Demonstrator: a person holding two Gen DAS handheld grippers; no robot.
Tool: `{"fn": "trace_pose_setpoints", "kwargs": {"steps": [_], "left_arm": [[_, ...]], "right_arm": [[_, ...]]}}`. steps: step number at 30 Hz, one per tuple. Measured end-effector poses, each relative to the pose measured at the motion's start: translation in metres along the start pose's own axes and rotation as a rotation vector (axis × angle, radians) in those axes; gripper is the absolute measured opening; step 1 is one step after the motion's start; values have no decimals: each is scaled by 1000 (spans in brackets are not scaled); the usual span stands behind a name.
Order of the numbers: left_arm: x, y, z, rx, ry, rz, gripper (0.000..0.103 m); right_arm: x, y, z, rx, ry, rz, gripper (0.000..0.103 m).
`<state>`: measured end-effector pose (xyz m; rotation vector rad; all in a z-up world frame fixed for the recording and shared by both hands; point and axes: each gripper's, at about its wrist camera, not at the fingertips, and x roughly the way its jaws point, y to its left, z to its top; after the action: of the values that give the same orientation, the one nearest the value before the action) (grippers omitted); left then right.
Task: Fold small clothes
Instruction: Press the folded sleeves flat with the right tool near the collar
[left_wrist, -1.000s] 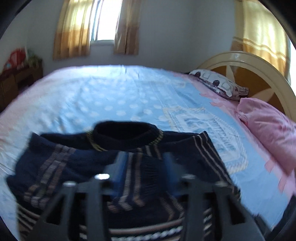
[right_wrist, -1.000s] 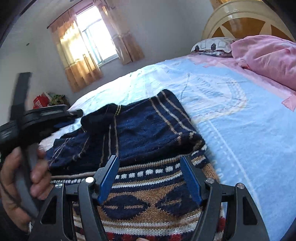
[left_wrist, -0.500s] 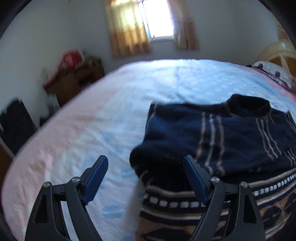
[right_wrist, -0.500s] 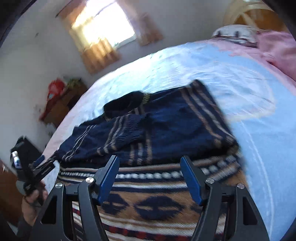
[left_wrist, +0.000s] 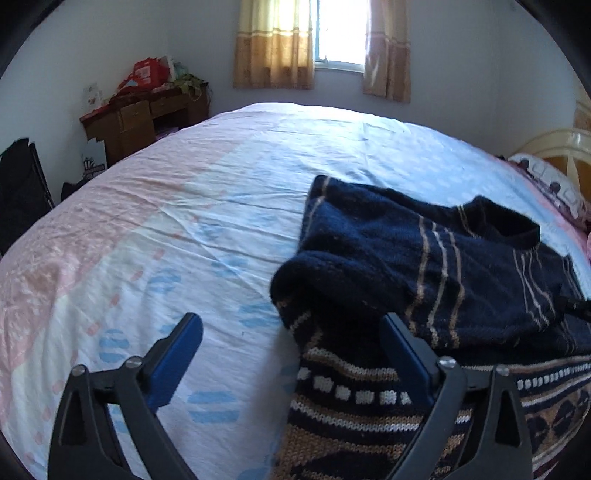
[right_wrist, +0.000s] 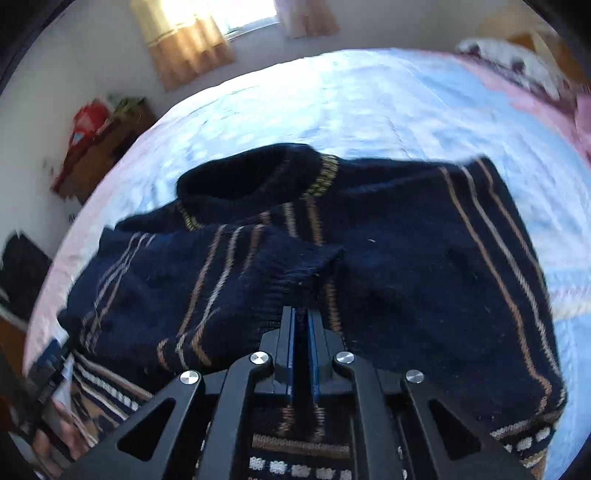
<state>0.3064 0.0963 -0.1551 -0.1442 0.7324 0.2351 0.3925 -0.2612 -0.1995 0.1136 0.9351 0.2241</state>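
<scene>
A navy knitted sweater (left_wrist: 436, 266) with tan stripes and a patterned hem lies on the bed, both sleeves folded in over its chest. In the left wrist view my left gripper (left_wrist: 291, 347) hovers over the sweater's left edge. Its jaws are opening wide, and the folded sleeve edge lies between them untouched by the pads. In the right wrist view my right gripper (right_wrist: 301, 314) is shut, its tips resting where the two sleeve cuffs (right_wrist: 314, 269) meet. No fabric shows between its pads. The collar (right_wrist: 255, 177) lies beyond.
The bed sheet (left_wrist: 192, 229) is light blue and pink and runs wide to the left and beyond the sweater. A wooden desk (left_wrist: 144, 118) with red bags stands by the far wall. A pillow (left_wrist: 550, 181) and headboard are at the right. A hand (right_wrist: 55, 446) shows at lower left.
My right gripper went from open to shut and moved forward from the hem onto the folded sleeves. My left gripper swung off the sweater to its left edge and opened wider.
</scene>
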Motion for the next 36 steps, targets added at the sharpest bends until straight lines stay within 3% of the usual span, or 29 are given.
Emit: {"fn": "trace_pose_setpoints", "kwargs": {"steps": [4, 9, 13, 17, 19, 20, 23, 27, 29, 31, 34, 36], "left_arm": [[8, 13, 3, -78, 30, -24, 99], [12, 24, 1, -151, 44, -59, 99], [17, 26, 1, -171, 65, -75, 99], [15, 25, 0, -169, 54, -65, 99], [6, 25, 2, -163, 29, -59, 99], [1, 25, 5, -161, 16, -59, 99], [-18, 23, 15, -155, -57, -69, 100], [-17, -3, 36, -68, -64, -59, 103], [-1, -22, 42, 7, -34, -45, 103], [21, -34, 41, 67, 14, 14, 103], [41, -32, 28, 91, 103, 53, 103], [42, -23, 24, 54, 141, 16, 103]], "right_arm": [[-27, 1, 7, -57, -110, -78, 4], [-46, -17, 26, -43, -181, -177, 4], [-35, -35, 24, -16, -127, -199, 4], [-11, -42, 10, -34, -24, -185, 5], [-9, -48, 4, -30, -20, -190, 6], [-12, -50, 4, -20, -31, -199, 10], [-28, -49, 6, -14, -93, -250, 35], [-39, -29, 16, -69, -167, -188, 36], [-32, -5, 18, -117, -145, -92, 36], [-20, 14, 17, -158, -117, -40, 36], [9, 33, 9, -193, -31, -72, 36], [21, 30, -1, -177, -4, -82, 36]]}}
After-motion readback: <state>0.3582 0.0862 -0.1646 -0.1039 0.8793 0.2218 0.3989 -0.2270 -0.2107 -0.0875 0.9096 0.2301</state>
